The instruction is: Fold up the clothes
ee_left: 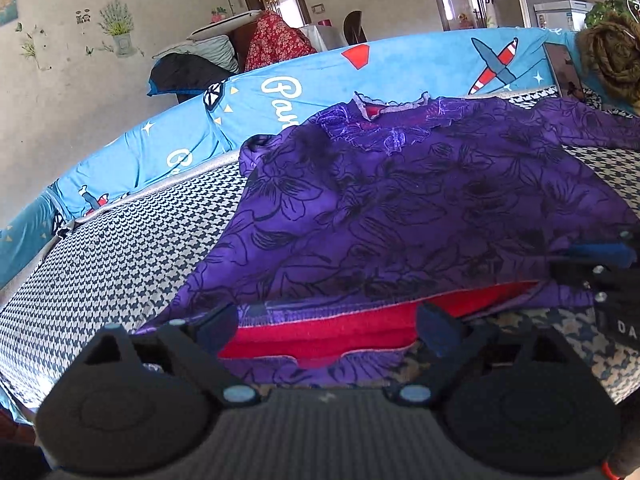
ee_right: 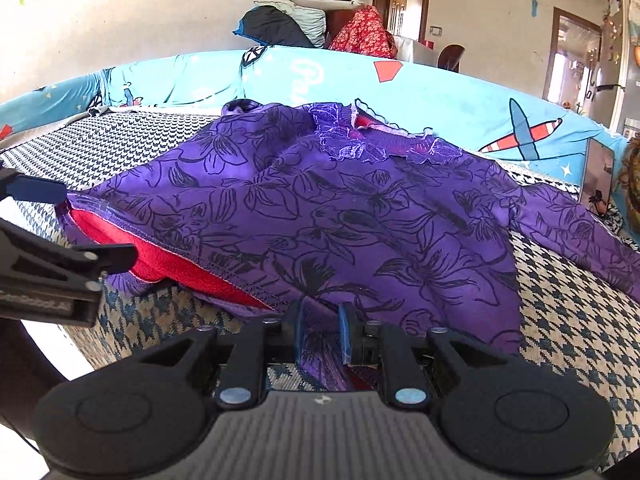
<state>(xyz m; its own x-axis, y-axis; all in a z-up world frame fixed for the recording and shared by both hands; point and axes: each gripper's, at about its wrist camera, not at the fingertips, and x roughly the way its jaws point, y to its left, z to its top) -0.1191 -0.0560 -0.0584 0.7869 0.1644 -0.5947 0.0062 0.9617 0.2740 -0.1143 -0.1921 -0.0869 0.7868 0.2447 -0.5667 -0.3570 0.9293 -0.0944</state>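
A purple floral top (ee_left: 400, 200) with red lining (ee_left: 320, 332) lies spread on the sofa, neck frill toward the backrest. My left gripper (ee_left: 328, 330) is open wide at the near hem. Red lining shows between its fingers, and the pads do not press on it. In the right wrist view the top (ee_right: 340, 220) fills the middle and the left gripper (ee_right: 98, 226) straddles the hem's left corner. My right gripper (ee_right: 322, 330) is shut on a fold of the purple hem. It also shows at the right edge as the right gripper (ee_left: 592, 260).
A houndstooth cover (ee_left: 120, 248) lies over the seat, with a blue airplane-print backrest (ee_left: 400, 68) behind it. A brown bundle (ee_left: 612, 56) and a dark flat panel (ee_right: 598, 176) stand at the far right. One sleeve (ee_right: 592, 232) trails right. Pillows and furniture stand beyond the sofa.
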